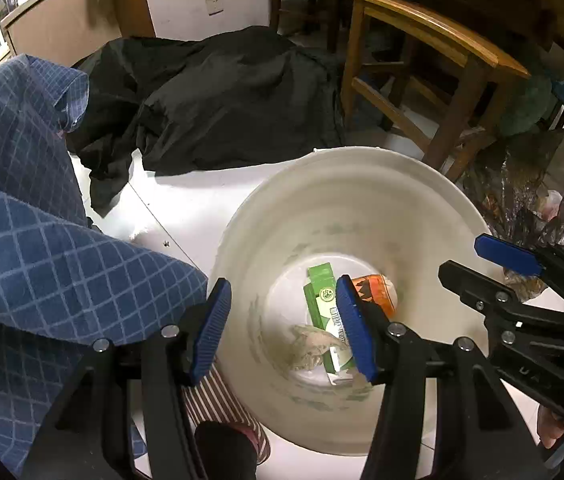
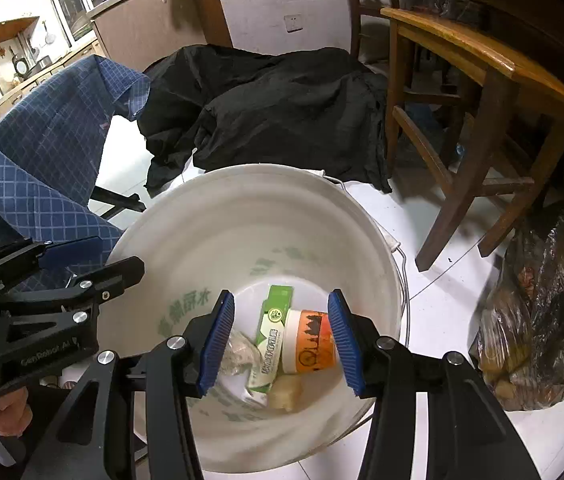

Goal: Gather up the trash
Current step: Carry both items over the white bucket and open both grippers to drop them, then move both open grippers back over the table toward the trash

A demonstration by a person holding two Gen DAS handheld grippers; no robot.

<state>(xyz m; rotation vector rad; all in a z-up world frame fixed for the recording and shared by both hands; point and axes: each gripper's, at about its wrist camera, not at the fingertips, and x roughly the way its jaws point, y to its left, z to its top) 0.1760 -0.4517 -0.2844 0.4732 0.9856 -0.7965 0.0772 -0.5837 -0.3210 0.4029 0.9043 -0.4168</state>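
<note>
Jaws of the left gripper [image 1: 284, 326] and the right gripper [image 2: 280, 340] are held spread above a white bucket [image 2: 242, 208], and nothing is pinched or touched by either. Trash is seen lying at the bucket's bottom: a green carton [image 2: 272, 330], an orange-and-white cup [image 2: 308, 342] on its side just beside it, and crumpled paper [image 1: 310, 346].

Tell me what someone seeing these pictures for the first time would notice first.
The big white bucket on the floor fills the middle, with a green carton, an orange-labelled cup and crumpled scraps at its bottom. Both grippers, left gripper and right gripper, hang open above it. Behind lie a black cloth and a blue checked shirt.
</note>
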